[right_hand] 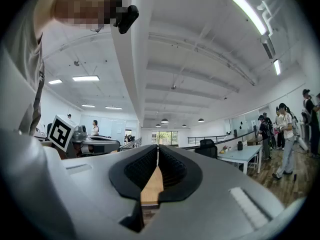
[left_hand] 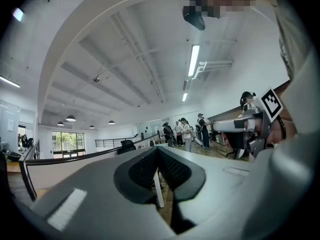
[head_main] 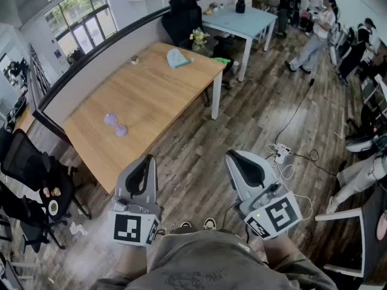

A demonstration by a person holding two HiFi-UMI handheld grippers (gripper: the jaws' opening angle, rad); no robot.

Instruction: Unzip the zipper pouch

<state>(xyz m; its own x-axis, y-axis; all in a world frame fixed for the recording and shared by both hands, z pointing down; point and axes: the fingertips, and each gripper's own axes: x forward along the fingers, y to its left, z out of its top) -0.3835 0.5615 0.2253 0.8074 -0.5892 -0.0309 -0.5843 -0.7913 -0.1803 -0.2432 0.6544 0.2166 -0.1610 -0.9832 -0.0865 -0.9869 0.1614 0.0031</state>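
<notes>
A light blue zipper pouch (head_main: pixel 177 57) lies flat near the far end of the wooden table (head_main: pixel 151 95). Both grippers are held level over the floor, well short of the table's near corner and touching nothing. My left gripper (head_main: pixel 147 160) is shut with nothing between its jaws; in the left gripper view its pads (left_hand: pixel 158 151) meet, with the room beyond them. My right gripper (head_main: pixel 233 156) is also shut and holds nothing; in the right gripper view (right_hand: pixel 158 149) a strip of the tabletop shows past the closed pads.
A purple dumbbell-shaped thing (head_main: pixel 115 124) and a small object (head_main: pixel 134 59) also lie on the table. Black office chairs (head_main: pixel 30 162) stand left, a light blue table (head_main: pixel 239 20) behind. A power strip and cables (head_main: pixel 282 153) lie on the floor. People (head_main: pixel 314 32) stand at the back right.
</notes>
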